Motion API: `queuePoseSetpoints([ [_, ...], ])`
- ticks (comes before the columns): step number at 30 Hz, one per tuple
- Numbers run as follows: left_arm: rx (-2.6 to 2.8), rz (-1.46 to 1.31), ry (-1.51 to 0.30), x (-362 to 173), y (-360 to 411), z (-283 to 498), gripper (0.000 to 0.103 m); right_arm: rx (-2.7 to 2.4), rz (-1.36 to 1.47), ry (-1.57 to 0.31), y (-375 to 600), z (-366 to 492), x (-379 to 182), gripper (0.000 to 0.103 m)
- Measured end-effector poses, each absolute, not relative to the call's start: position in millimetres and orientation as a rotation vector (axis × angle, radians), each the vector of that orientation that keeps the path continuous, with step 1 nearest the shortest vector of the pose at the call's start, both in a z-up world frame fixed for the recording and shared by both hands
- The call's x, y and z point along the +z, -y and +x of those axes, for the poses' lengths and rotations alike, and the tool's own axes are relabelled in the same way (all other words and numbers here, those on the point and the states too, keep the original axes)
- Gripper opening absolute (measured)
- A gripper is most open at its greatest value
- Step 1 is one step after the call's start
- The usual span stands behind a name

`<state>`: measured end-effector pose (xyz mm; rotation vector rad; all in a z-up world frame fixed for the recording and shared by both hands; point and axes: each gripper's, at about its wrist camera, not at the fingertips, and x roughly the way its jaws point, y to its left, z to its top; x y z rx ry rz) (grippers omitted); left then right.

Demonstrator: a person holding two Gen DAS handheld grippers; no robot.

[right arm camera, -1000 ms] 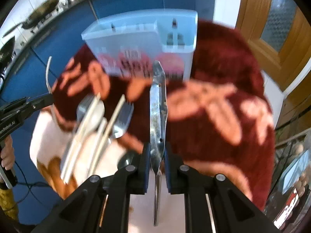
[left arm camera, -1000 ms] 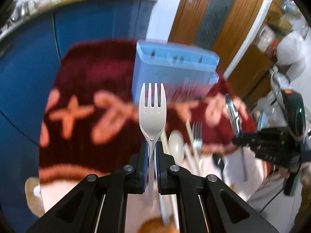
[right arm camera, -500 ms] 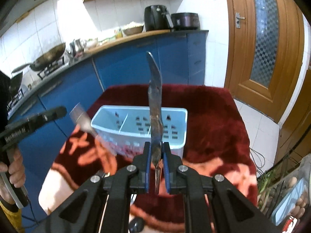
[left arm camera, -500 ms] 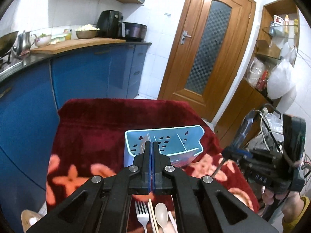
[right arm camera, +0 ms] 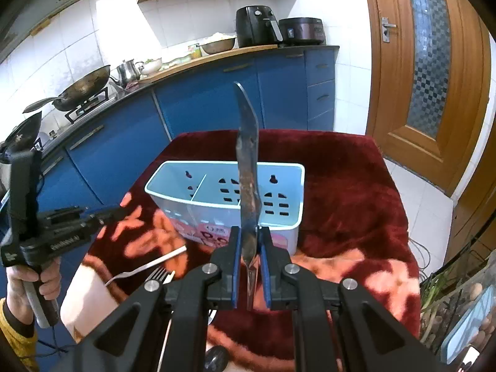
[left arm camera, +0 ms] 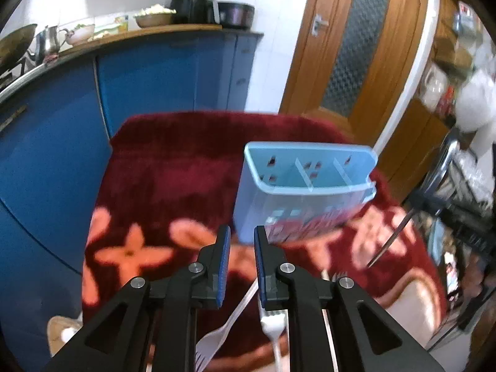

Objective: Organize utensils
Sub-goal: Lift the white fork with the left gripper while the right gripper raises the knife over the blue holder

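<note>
On the left wrist view, the left gripper (left arm camera: pixel 241 241) stands slightly spread with nothing between its blue pads; its jaws have just been opening. A white fork (left arm camera: pixel 272 325) and a second, paler fork (left arm camera: pixel 214 338) lie on the red flowered cloth (left arm camera: pixel 173 167) just below the fingers, near the bottom edge. The light blue caddy (left arm camera: pixel 307 186) stands upright on the cloth beyond the fingers, right of centre, with three compartments visible and nothing seen in them. A thin metal tip (left arm camera: pixel 390 238) crosses the right side; the picture is blurred there.

On the right wrist view, the right gripper (right arm camera: pixel 249 243) is pinching a knife (right arm camera: pixel 247 167) by the lower blade, point up, in front of the caddy (right arm camera: pixel 223 192). The knife hangs near the caddy's front wall, roughly in line with the divider between the middle and right compartments. The left gripper (right arm camera: pixel 116 212) shows at far left, held by a hand (right arm camera: pixel 28 282). Loose forks (right arm camera: pixel 155 269) lie on the cloth (right arm camera: pixel 341 186) at near left.

Risks: the knife is gripped on smooth metal and may pivot or slip when tilted for insertion. A descent onto the divider or rim would jam the knife or tip the light caddy. The soft cloth gives the caddy an unsteady base.
</note>
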<state>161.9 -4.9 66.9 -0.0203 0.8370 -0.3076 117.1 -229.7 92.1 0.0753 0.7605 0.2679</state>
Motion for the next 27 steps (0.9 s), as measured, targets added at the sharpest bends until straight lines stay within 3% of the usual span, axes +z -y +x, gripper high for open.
queuePoseSetpoints([
  [17, -0.392, 0.138, -1.090, 5.2, 36.8, 178.3, 0.015, 0.276, 0.066, -0.778, 232.1, 106.8, 86.2, 0.013],
  [27, -0.397, 0.203, -1.130, -10.5, 55.3, 198.6, 0.015, 0.271, 0.095, -0.784, 236.8, 101.8, 78.5, 0.013],
])
